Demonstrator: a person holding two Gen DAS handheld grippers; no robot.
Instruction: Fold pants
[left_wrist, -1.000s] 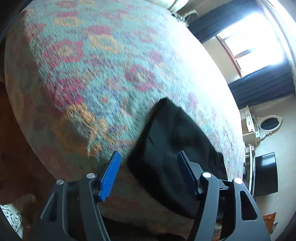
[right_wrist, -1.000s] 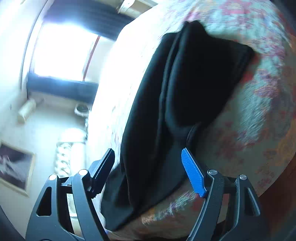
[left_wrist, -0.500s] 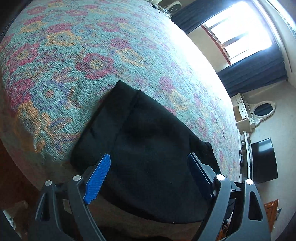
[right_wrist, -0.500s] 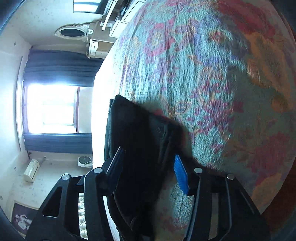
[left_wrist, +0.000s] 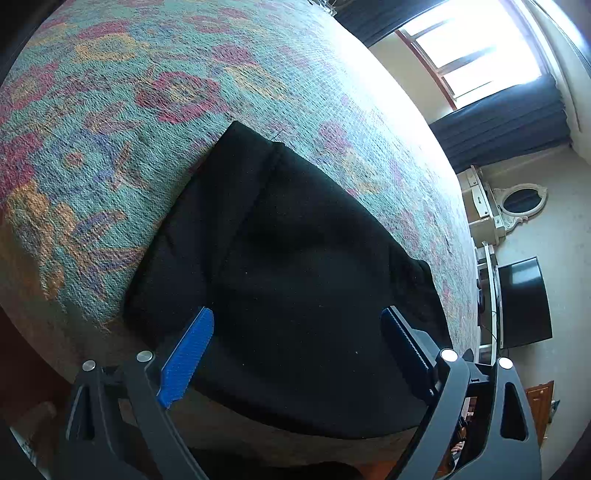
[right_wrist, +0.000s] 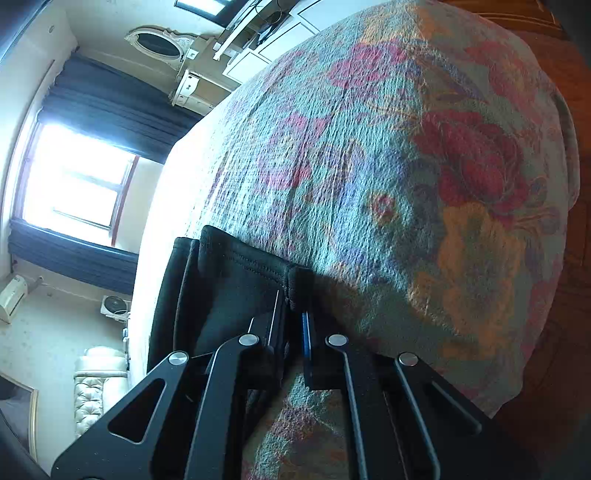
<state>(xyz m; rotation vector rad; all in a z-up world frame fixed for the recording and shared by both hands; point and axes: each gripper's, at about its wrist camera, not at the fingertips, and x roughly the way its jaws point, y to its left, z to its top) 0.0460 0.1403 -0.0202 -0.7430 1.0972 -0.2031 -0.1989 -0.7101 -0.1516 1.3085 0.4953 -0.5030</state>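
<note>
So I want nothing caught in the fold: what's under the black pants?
Around the black pants only the floral bedspread shows, so they lie on it. Anything beneath the cloth itself is covered.

The left gripper (left_wrist: 297, 332) has been brought in over the folded black pants (left_wrist: 288, 280), and its jaws have just been opened wide, with the cloth below them untouched. The right gripper (right_wrist: 293, 317) has been lowered to the pants' edge, and its jaws have just been closed onto a fold of the fabric.
</note>
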